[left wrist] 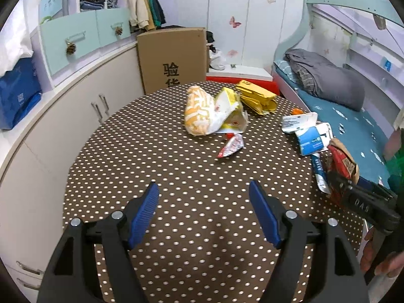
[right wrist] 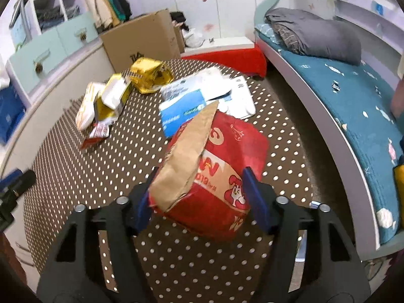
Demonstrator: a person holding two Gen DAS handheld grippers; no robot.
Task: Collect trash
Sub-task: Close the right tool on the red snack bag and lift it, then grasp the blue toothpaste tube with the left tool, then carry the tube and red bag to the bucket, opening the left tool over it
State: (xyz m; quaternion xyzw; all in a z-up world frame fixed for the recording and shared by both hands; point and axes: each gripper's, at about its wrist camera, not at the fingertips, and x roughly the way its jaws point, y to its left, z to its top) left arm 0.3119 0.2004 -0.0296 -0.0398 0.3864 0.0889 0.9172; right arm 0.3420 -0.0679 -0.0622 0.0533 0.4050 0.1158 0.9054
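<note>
Trash lies on a brown polka-dot table (left wrist: 156,166). In the left wrist view my left gripper (left wrist: 204,188) is open and empty over bare cloth, well short of an orange-and-white wrapper (left wrist: 199,112), a yellow-white packet (left wrist: 231,111), a yellow bag (left wrist: 256,96), a small red-white sachet (left wrist: 231,146) and blue-white wrappers (left wrist: 309,136). In the right wrist view my right gripper (right wrist: 200,174) has its jaws around a red-and-brown paper bag (right wrist: 214,161); the left pad touches it, the right pad sits at its edge. The bag also shows in the left wrist view (left wrist: 341,161).
A cardboard box (left wrist: 174,58) stands behind the table. Cream cabinets (left wrist: 75,106) run along the left. A bed with a teal mattress (left wrist: 353,123) and grey bedding lies to the right. A red-and-white bench (left wrist: 242,78) sits behind the table.
</note>
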